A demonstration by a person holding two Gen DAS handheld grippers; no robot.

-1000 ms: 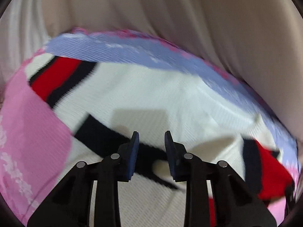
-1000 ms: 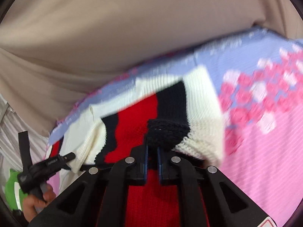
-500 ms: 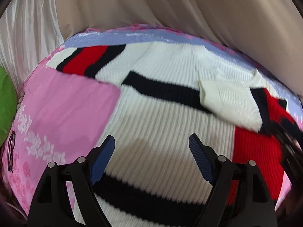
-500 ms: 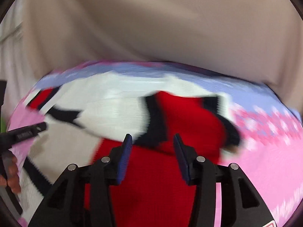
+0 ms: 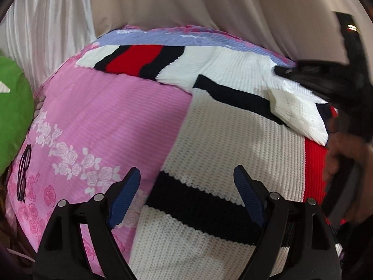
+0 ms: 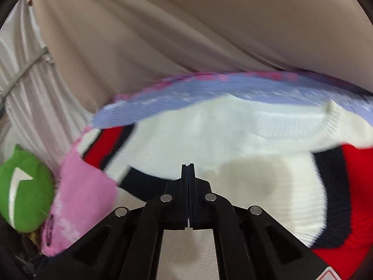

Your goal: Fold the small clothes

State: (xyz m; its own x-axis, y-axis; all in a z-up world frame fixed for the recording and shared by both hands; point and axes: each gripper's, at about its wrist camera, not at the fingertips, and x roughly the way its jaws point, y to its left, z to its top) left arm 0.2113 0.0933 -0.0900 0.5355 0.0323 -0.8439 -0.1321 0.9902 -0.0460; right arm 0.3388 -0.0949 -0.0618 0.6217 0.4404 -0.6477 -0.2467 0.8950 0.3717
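Right sleeve lies folded in; my left fingers (image 5: 186, 200) are wide apart w/ nothing held, over sweater (image 5: 221, 140) lower centre. Right fingers (image 6: 188, 170) just closed, empty. Next: I think the left sleeve (image 5: 139, 60), upper left.

Pink floral bedsheet (image 5: 112, 116), green cushion (image 5: 14, 107), poss. glasses (image 5: 23, 175)

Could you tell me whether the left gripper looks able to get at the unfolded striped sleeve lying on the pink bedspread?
Probably yes: the left gripper is open, and nothing lies over the unfolded striped sleeve.
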